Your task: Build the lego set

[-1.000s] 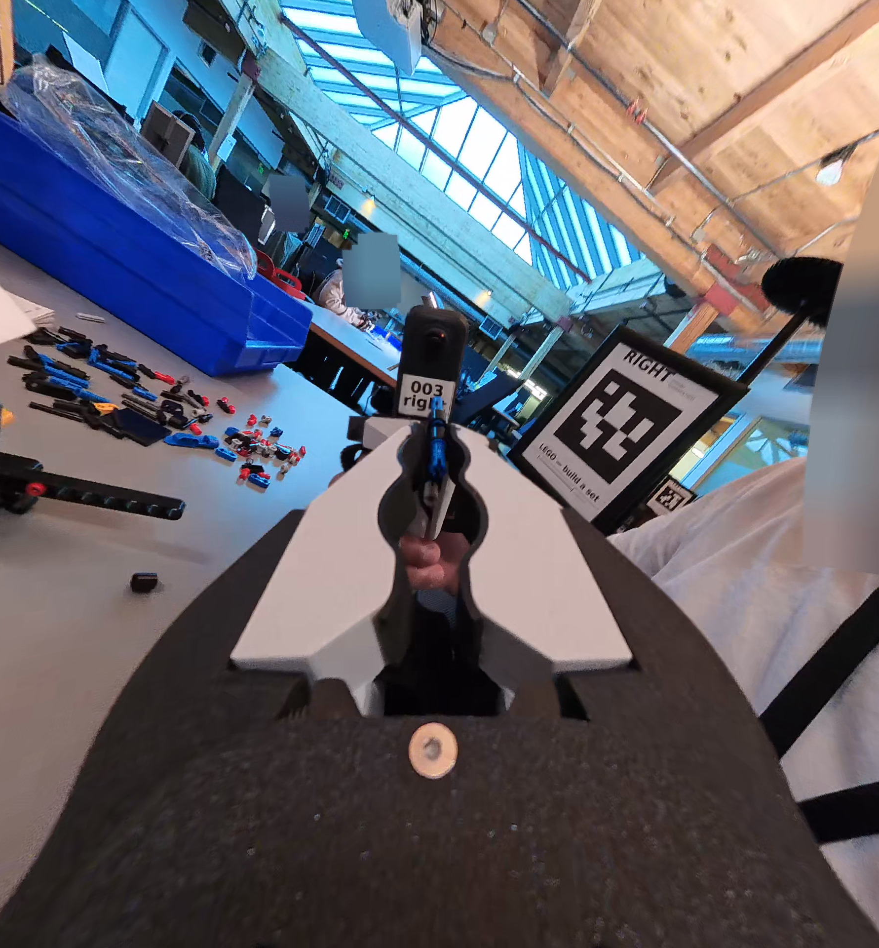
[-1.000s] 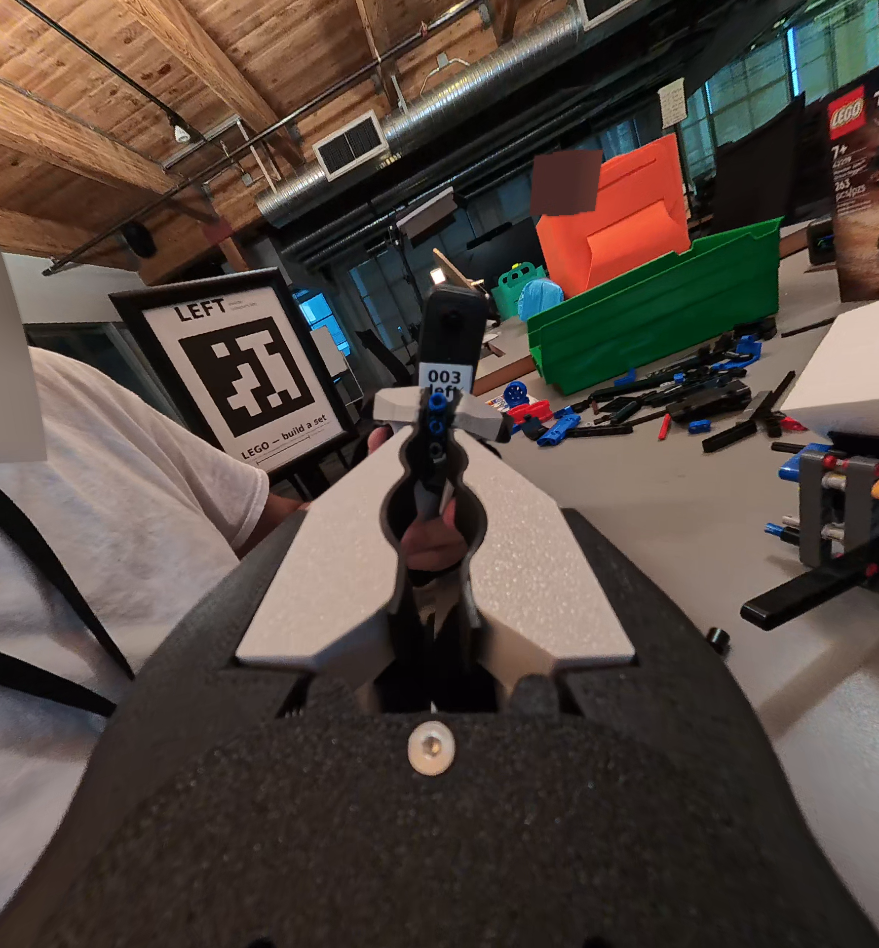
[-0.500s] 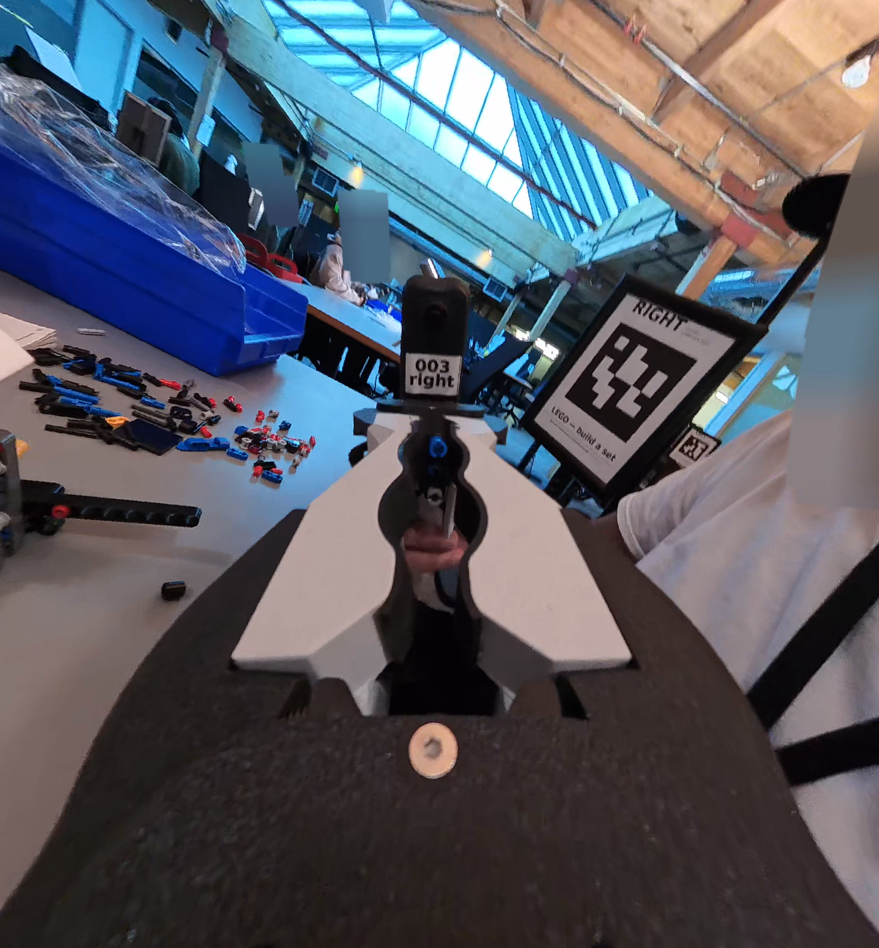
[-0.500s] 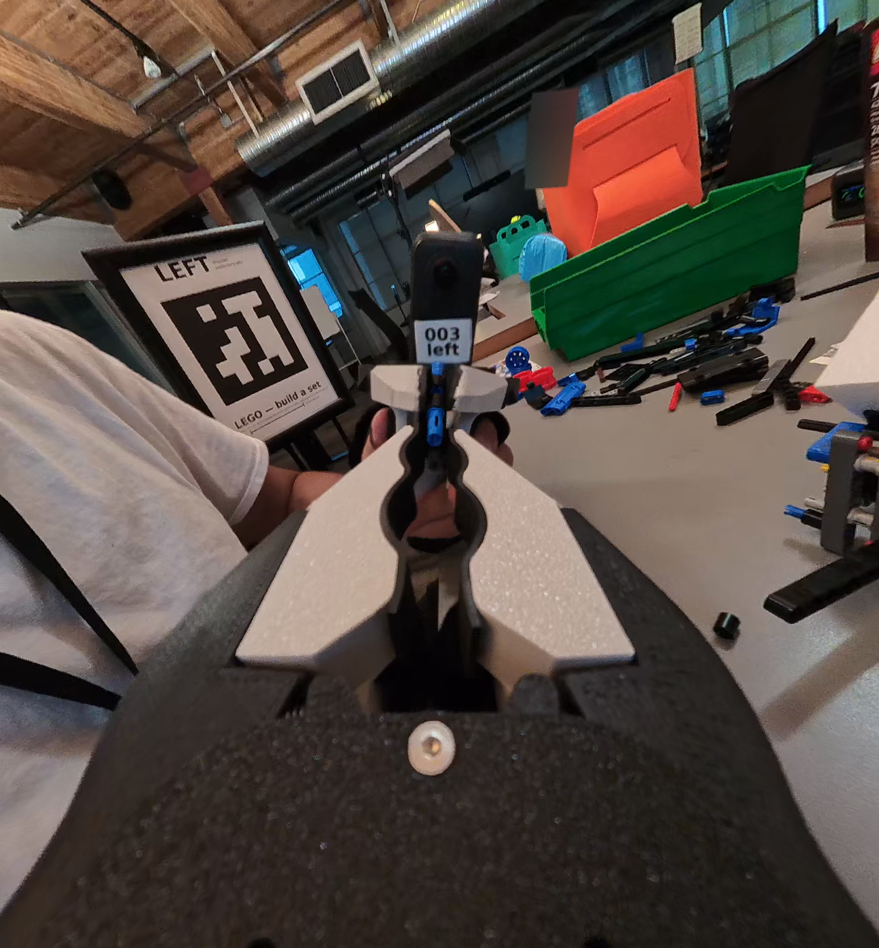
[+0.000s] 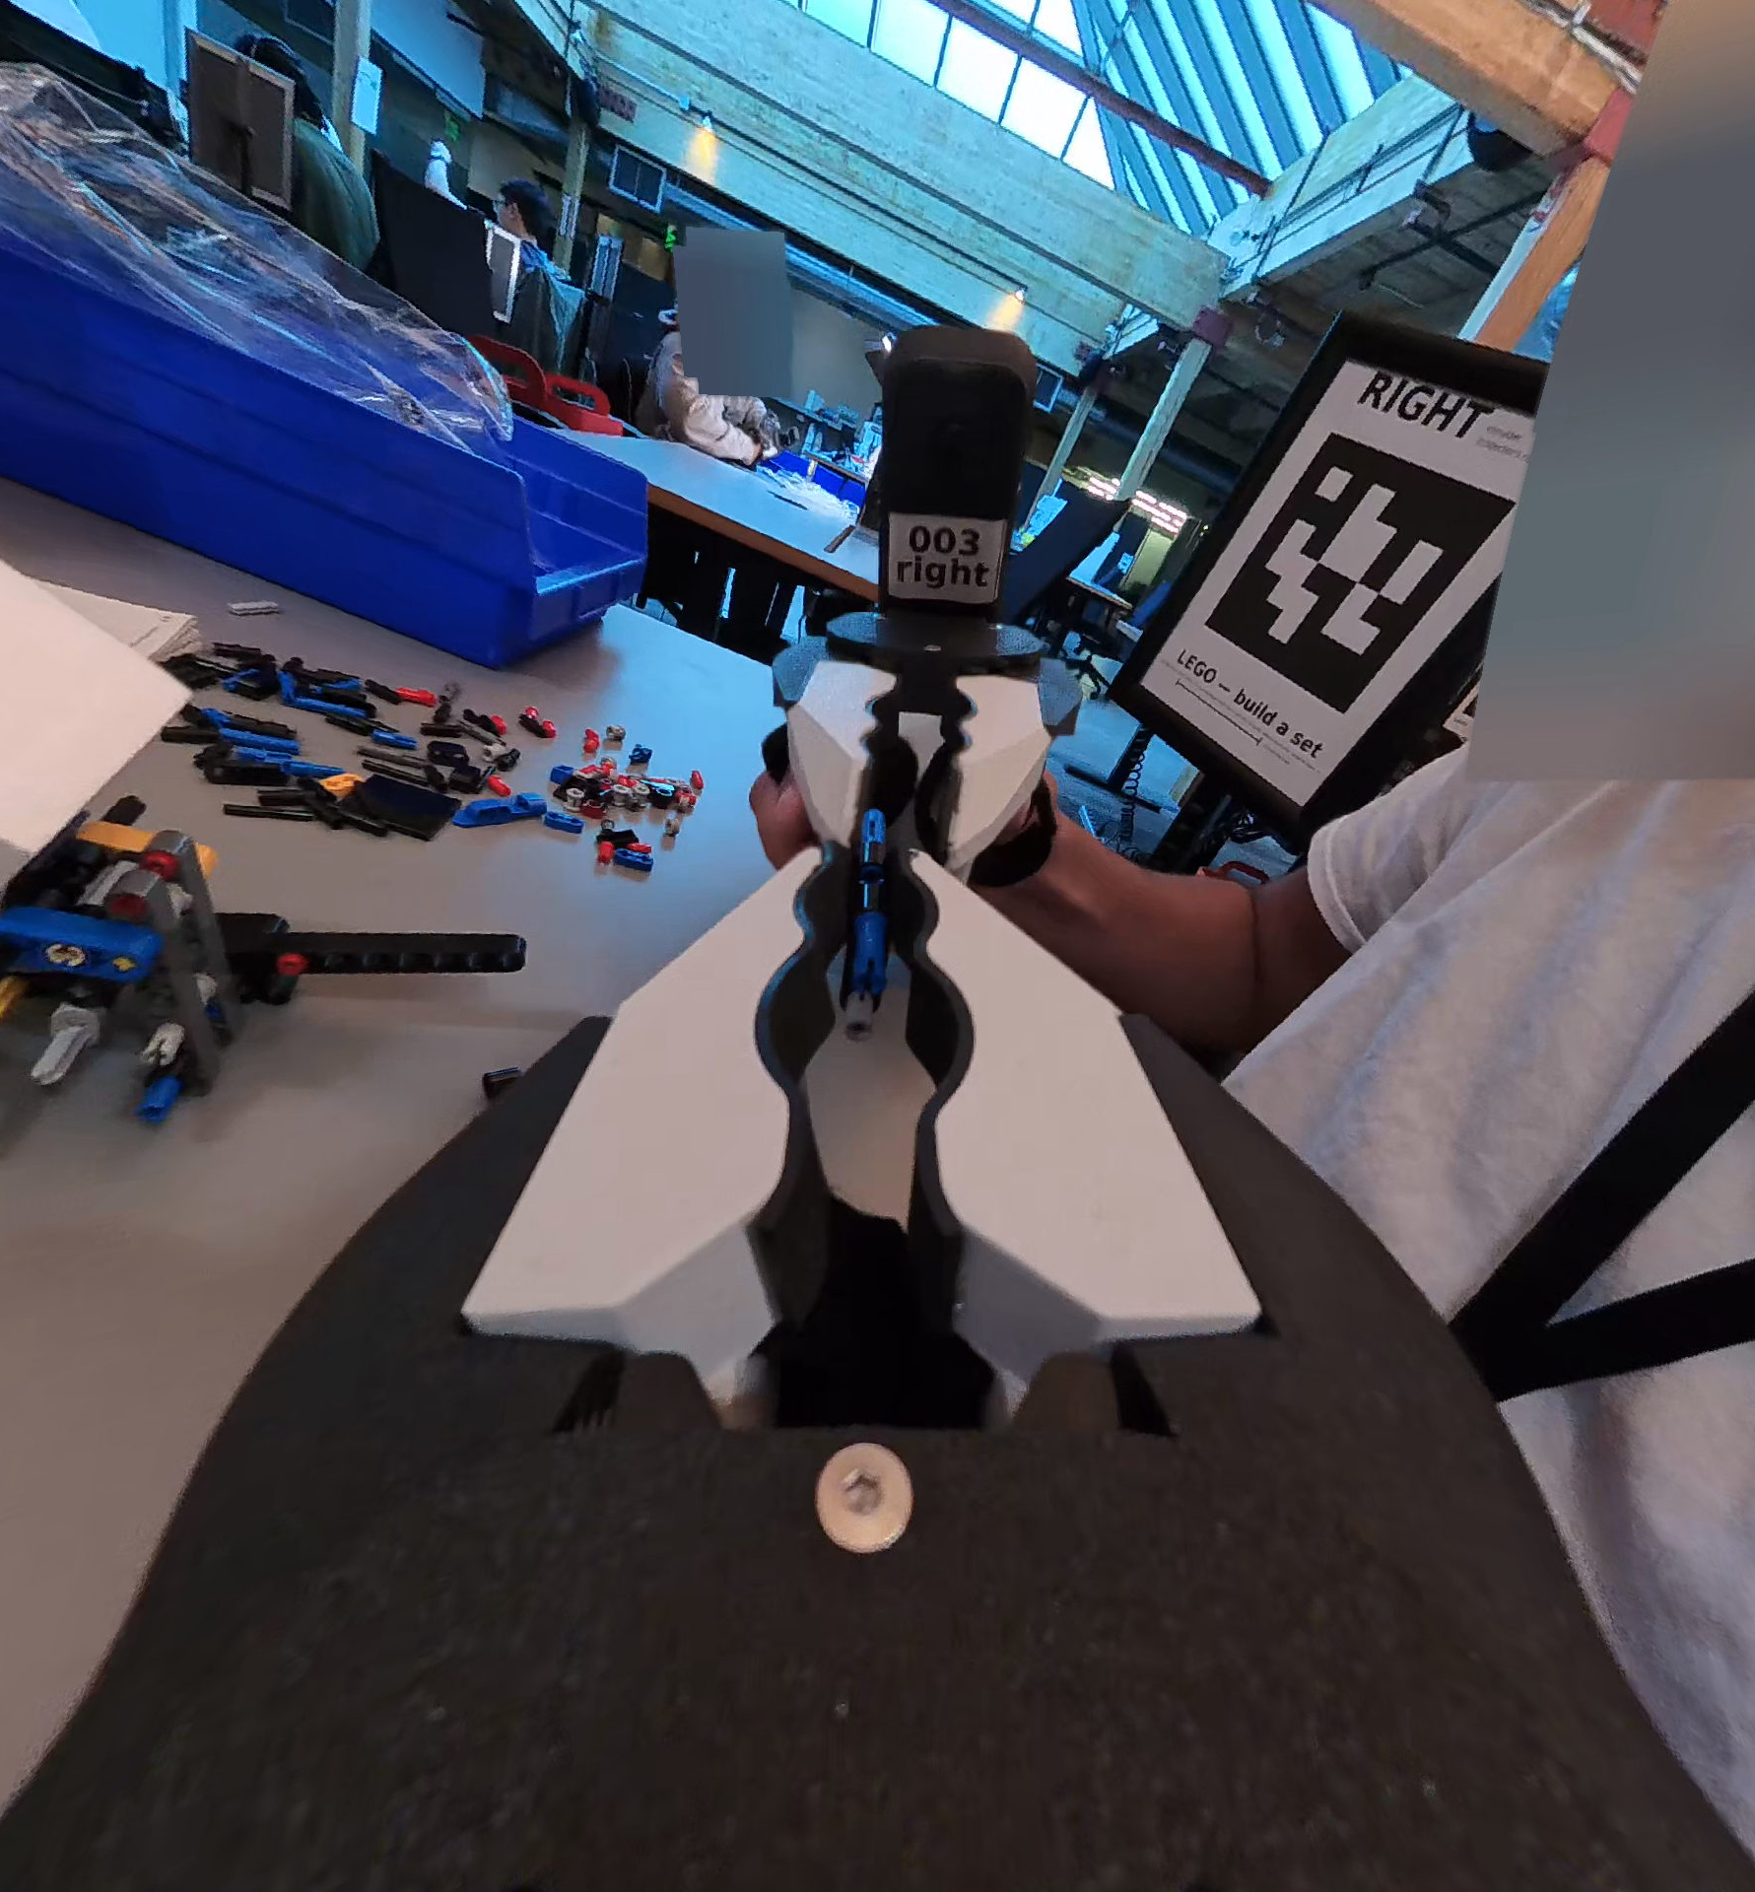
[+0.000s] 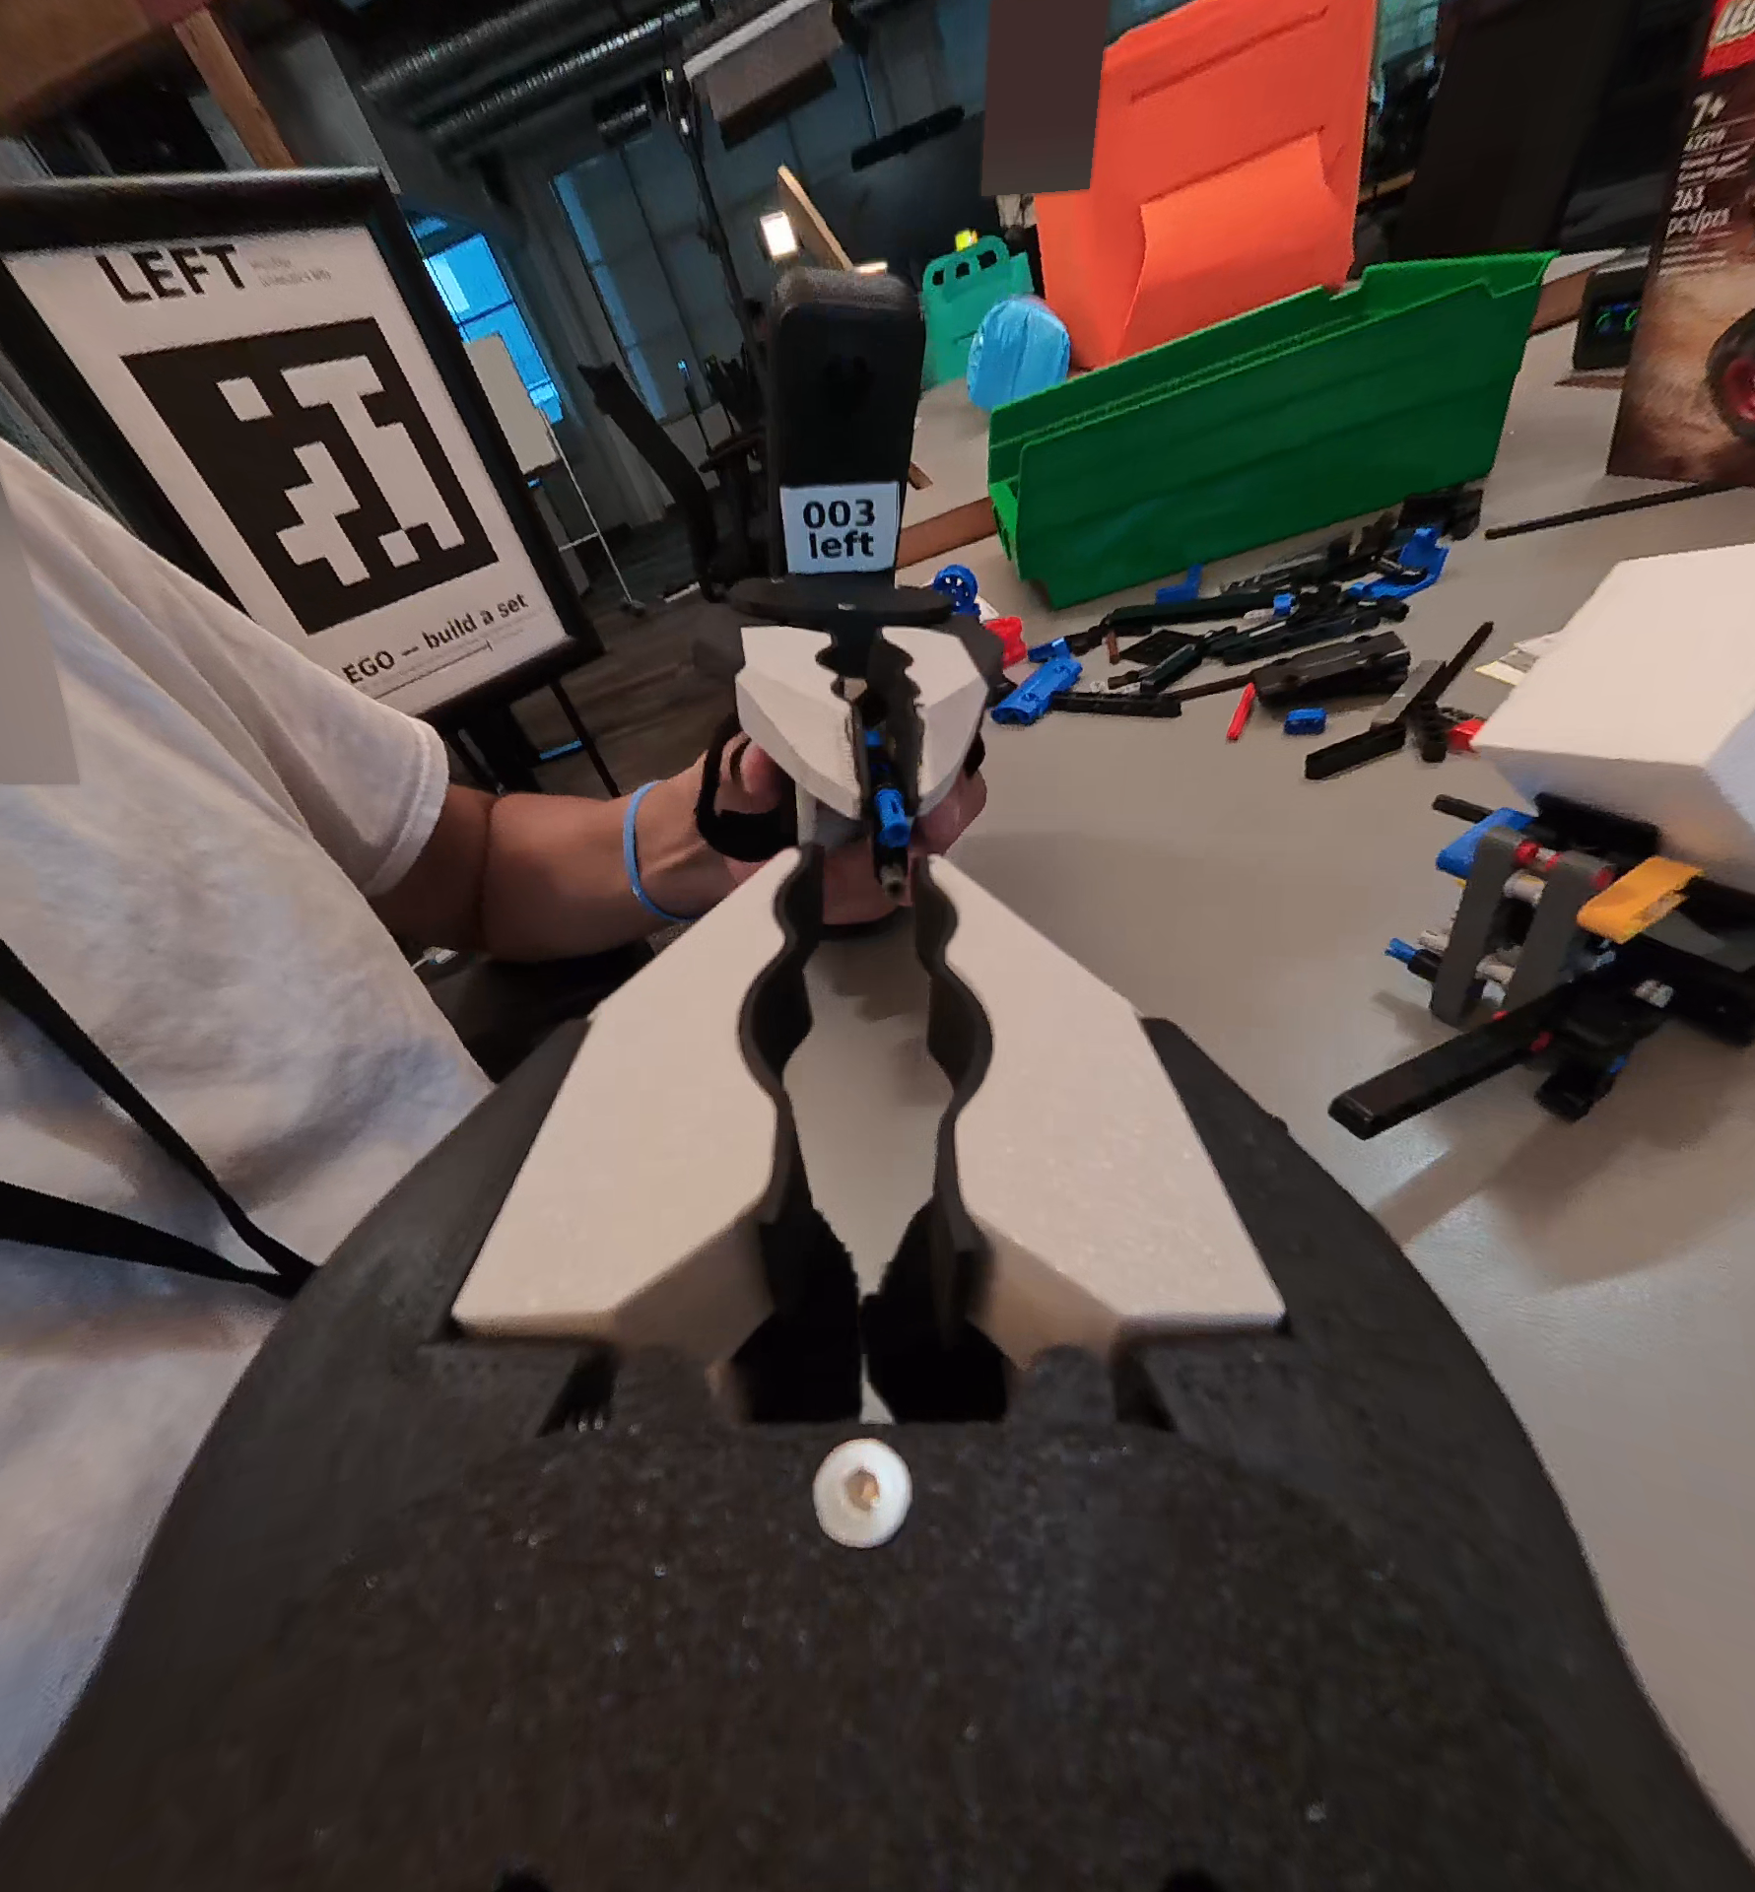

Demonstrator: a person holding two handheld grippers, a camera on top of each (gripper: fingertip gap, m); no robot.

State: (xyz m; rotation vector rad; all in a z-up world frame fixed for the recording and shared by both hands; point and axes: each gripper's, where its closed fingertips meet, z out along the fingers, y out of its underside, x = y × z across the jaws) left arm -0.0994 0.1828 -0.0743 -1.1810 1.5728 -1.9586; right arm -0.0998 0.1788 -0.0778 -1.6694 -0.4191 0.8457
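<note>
The left gripper (image 5: 865, 921) has a rough, grainy black body, matt white fingers (image 5: 648, 1157) and a bright metal screw (image 5: 863, 1497). The blue pin (image 5: 867, 947) it holds is glossy plastic. At 10 o'clock, crinkled clear film (image 5: 187, 235) lies on a shiny blue bin (image 5: 269, 481). The table (image 5: 85, 1280) is smooth matt grey

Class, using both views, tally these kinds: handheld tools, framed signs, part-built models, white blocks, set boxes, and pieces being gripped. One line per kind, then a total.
Tools: 2, left tool and right tool
Framed signs: 2
Part-built model: 1
White block: 1
Set box: 1
Gripped piece, blue pin: 1
Total: 8
</note>
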